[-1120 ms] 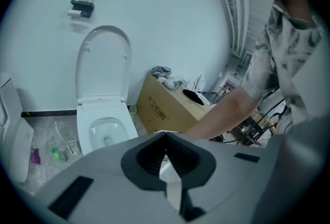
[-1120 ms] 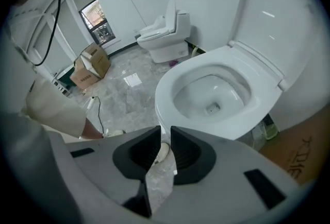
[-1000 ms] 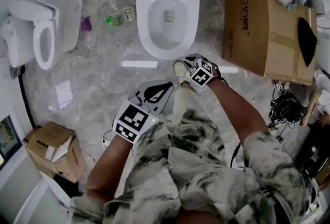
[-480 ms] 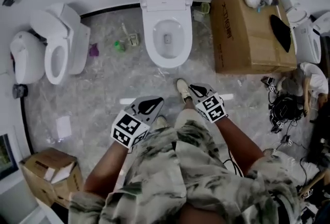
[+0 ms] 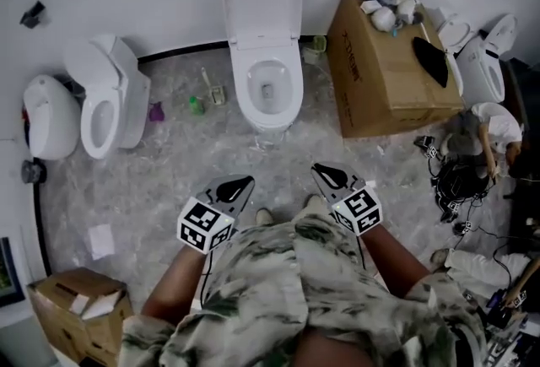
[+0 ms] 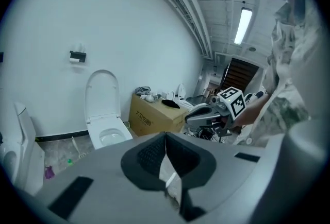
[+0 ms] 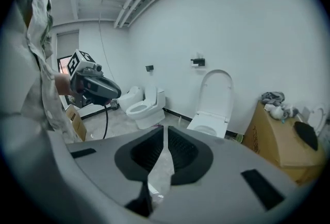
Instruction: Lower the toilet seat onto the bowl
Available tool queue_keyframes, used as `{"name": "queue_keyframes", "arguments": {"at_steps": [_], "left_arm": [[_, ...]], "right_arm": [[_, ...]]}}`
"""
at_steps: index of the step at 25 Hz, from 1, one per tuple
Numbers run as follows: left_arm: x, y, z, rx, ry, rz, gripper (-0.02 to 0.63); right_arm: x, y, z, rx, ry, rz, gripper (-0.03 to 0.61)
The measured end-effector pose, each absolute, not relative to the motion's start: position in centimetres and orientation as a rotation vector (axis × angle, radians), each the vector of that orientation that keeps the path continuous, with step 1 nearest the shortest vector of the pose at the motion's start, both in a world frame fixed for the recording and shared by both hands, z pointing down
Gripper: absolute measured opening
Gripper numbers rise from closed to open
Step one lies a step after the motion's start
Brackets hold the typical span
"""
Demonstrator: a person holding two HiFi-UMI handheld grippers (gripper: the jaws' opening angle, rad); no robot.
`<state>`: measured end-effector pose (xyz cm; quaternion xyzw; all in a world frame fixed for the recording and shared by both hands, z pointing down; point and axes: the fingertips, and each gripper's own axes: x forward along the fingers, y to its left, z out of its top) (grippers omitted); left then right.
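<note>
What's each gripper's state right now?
Left gripper: jaws closed, holding nothing.
Right gripper: jaws closing, thin gap showing, nothing between them.

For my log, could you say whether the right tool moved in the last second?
Yes. The right tool has drawn back from the toilet bowl, toward the person; its empty jaws are closing.

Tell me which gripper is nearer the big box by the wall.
Right. The right gripper, jaws closing on nothing, is left of the box; the left gripper is farther left.
</note>
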<state>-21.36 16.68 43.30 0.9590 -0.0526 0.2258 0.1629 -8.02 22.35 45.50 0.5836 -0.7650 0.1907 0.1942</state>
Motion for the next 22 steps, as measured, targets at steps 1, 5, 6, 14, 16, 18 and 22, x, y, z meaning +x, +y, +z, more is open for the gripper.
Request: {"name": "queue_keyframes", "arguments": {"at_steps": [1, 5, 6, 14, 16, 18, 22], "left_arm": [[-21.4, 16.9, 42.9, 2.739, -0.166, 0.635, 0.023], [-21.0, 18.7, 41.7, 2.734, -0.211, 0.610, 0.022], [-20.6, 19.3, 41.5, 2.733, -0.216, 0.606, 0.023], [-15.5, 25.9, 39.6, 2.764, -0.172, 0.614, 0.023], [-14.4, 27.1, 39.2, 2.773, -0.160, 0.620, 0.023], [-13.6, 27.9, 39.1, 2.779, -0.158, 0.631, 0.021], [-12.9, 29.0, 39.1, 2.773, -0.158, 0.659, 0.021]], "right_arm": [[-7.9, 22.7, 44.7, 1.640, -2.151, 0.513, 0.048], [-7.2, 24.7, 42.2, 1.653, -2.175, 0.469, 0.043], [-6.9, 25.2, 41.8, 1.654, -2.181, 0.462, 0.043], [-4.1, 30.9, 39.2, 1.661, -2.243, 0.487, 0.024], [-3.6, 31.9, 38.9, 1.645, -2.259, 0.494, 0.023], [-3.3, 32.6, 38.7, 1.628, -2.271, 0.493, 0.023], [-3.3, 33.2, 38.9, 1.583, -2.285, 0.488, 0.021]]}}
